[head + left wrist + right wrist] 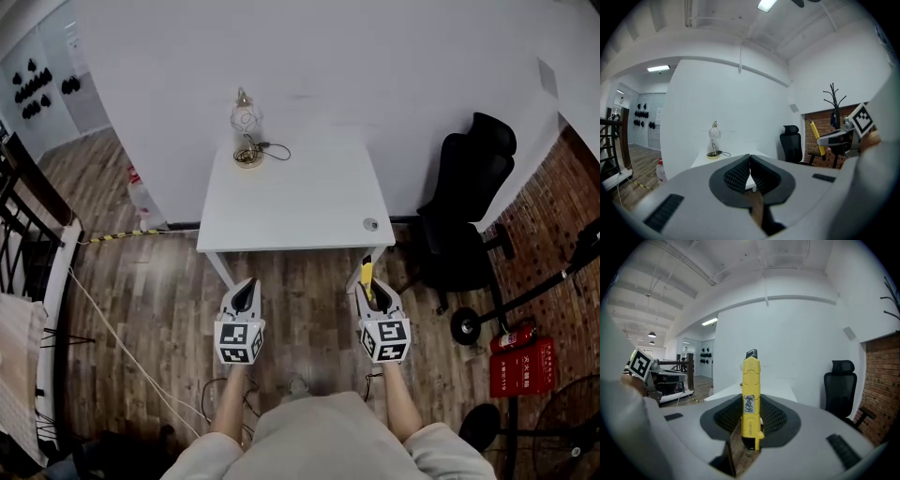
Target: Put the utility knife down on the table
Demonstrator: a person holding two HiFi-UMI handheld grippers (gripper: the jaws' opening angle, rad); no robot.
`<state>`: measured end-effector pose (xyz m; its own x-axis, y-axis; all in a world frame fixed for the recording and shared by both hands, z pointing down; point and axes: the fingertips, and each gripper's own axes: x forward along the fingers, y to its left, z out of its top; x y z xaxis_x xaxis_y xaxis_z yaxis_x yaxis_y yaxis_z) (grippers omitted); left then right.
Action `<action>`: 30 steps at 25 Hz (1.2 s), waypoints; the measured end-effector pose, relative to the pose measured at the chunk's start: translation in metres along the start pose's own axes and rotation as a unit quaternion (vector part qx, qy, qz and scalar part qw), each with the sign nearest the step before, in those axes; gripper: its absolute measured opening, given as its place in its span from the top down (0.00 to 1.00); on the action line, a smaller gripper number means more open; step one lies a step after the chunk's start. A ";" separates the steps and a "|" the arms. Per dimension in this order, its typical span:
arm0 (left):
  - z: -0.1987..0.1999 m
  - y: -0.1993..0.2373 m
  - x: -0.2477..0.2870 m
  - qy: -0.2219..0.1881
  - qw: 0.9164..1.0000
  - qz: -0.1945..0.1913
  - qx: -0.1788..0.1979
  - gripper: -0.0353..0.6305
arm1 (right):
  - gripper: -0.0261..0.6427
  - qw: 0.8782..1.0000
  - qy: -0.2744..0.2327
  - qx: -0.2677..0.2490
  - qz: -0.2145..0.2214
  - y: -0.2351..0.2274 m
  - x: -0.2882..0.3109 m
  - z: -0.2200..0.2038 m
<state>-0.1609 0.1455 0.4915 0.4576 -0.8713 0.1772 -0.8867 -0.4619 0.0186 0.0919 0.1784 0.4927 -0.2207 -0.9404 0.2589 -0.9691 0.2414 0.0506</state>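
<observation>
The pads of the right gripper (751, 414) are clamping the lower body of the yellow utility knife (751, 385) from both sides, with the jaws standing apart only by the width of the handle. The knife is projecting past the jaw tips, its dark nose end lying farthest from the gripper and a small label facing the right gripper view. The left gripper (750, 161) is holding nothing; its ribbed pads are pressing against each other and leaving no gap at the tips. In the head view both grippers are hanging side by side over the wood floor (309, 300), each carried by one bare forearm of the person, and both are pointing toward the white table (291, 211). The knife is therefore sitting in the air just short of the table's near edge, close to the right front corner, and is not touching the tabletop. A small round fitting (371, 224) is lying on the table near that same corner. A glass ornament on a brass base (247, 131), with a dark cable trailing from it, is standing at the far left corner. A black office chair (469, 206) is standing to the right of the table, against the white wall.
</observation>
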 end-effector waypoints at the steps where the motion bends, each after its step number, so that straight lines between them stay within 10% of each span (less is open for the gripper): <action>1: 0.000 0.002 0.006 0.000 1.000 -0.003 0.001 0.94 | 0.80 1.000 0.001 0.001 -0.002 -0.001 0.005 0.000; 30: 0.018 0.058 0.208 0.014 1.000 -0.008 0.014 0.94 | 0.80 1.000 0.008 0.022 0.004 -0.083 0.197 0.012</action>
<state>-0.1158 -0.0650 0.5119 0.4694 -0.8588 0.2050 -0.8768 -0.4808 -0.0066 0.1274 -0.0301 0.5280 -0.2273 -0.9344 0.2742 -0.9712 0.2382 0.0068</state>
